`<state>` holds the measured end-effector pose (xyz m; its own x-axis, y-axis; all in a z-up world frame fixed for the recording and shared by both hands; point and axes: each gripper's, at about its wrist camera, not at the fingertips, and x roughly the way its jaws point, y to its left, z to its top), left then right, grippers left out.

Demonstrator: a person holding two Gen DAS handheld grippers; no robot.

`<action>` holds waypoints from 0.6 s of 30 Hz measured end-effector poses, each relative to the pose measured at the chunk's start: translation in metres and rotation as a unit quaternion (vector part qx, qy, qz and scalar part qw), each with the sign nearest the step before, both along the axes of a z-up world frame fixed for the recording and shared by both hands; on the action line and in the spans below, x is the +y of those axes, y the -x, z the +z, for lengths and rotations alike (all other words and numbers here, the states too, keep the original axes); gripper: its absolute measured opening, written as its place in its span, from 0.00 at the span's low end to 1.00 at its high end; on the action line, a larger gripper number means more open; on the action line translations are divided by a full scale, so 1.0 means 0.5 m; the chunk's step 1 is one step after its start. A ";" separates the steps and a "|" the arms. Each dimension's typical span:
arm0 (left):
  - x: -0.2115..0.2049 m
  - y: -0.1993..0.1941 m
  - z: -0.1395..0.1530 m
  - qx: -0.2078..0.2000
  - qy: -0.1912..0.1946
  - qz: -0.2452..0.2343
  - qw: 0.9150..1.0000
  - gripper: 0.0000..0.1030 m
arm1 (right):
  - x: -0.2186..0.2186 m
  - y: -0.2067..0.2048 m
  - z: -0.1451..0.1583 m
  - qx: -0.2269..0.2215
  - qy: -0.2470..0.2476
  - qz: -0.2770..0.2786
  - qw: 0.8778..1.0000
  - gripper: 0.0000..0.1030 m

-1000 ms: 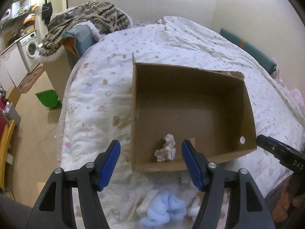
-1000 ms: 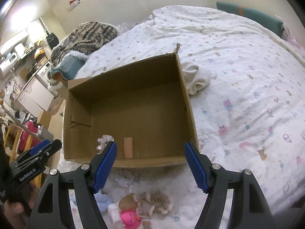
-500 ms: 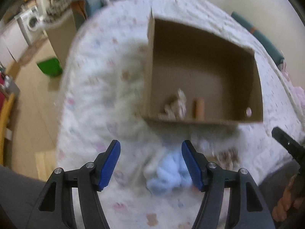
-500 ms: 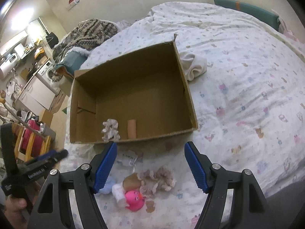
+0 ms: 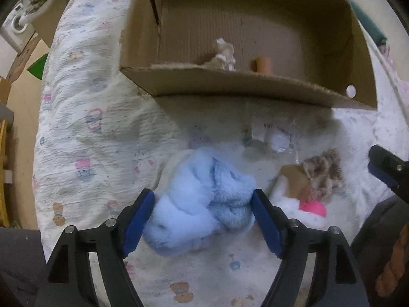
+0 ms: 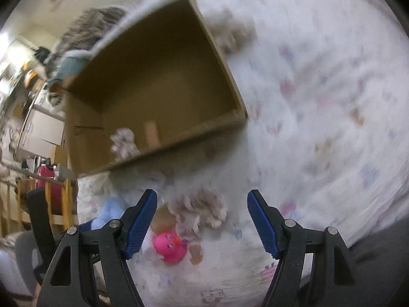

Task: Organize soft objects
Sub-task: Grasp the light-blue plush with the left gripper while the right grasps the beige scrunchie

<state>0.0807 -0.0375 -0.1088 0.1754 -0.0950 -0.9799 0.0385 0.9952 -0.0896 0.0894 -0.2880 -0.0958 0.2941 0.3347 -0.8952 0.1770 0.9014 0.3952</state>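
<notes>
Blue fluffy bundle [image 5: 204,202] lies on the bedspread [image 5: 84,140], between the left gripper [image 5: 203,213]'s wide-spread fingers, not yet pinched.
Its long axis spans the gap; cardboard box [image 5: 230,81] sits straight ahead. Right gripper [image 6: 202,220], open and empty, hovers nearer the scrunchie [image 6: 202,209].

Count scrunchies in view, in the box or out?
2: a white scrunchie inside the cardboard box near its front wall, a beige scrunchie on the bed. Others may be hidden.
</notes>
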 end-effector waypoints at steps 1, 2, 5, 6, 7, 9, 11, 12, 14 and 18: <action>-0.003 -0.001 -0.004 0.000 -0.003 -0.001 1.000 0.76 | 0.005 -0.005 -0.013 0.013 0.004 0.004 1.000 0.75; -0.006 -0.001 -0.007 0.001 -0.004 -0.002 1.000 0.76 | 0.012 -0.010 -0.023 0.023 0.009 0.010 1.000 0.75; -0.012 -0.004 -0.019 0.005 -0.012 -0.003 1.000 0.77 | 0.044 -0.020 -0.059 0.055 0.028 0.042 0.997 0.75; -0.016 -0.008 -0.027 0.007 -0.013 -0.001 1.000 0.77 | 0.052 -0.021 -0.067 0.061 0.041 0.050 0.996 0.75; -0.020 -0.010 -0.035 0.009 -0.011 0.002 1.000 0.77 | 0.057 -0.021 -0.073 0.064 0.053 0.055 0.995 0.75; -0.018 -0.014 -0.040 0.012 -0.003 0.013 1.000 0.77 | 0.055 -0.019 -0.075 0.063 0.055 0.050 0.995 0.75; -0.016 -0.024 -0.044 0.014 0.003 0.023 1.000 0.77 | 0.045 -0.017 -0.072 0.056 0.045 0.035 0.997 0.75; -0.011 -0.029 -0.048 0.015 0.004 0.025 1.000 0.76 | 0.038 -0.018 -0.071 0.054 0.043 0.028 0.997 0.75; -0.010 -0.032 -0.056 0.017 -0.001 0.027 0.999 0.70 | 0.028 -0.017 -0.074 0.058 0.036 0.016 0.998 0.70; -0.013 -0.039 -0.073 0.018 -0.010 0.025 0.999 0.53 | 0.026 -0.017 -0.089 0.081 0.025 0.014 0.996 0.42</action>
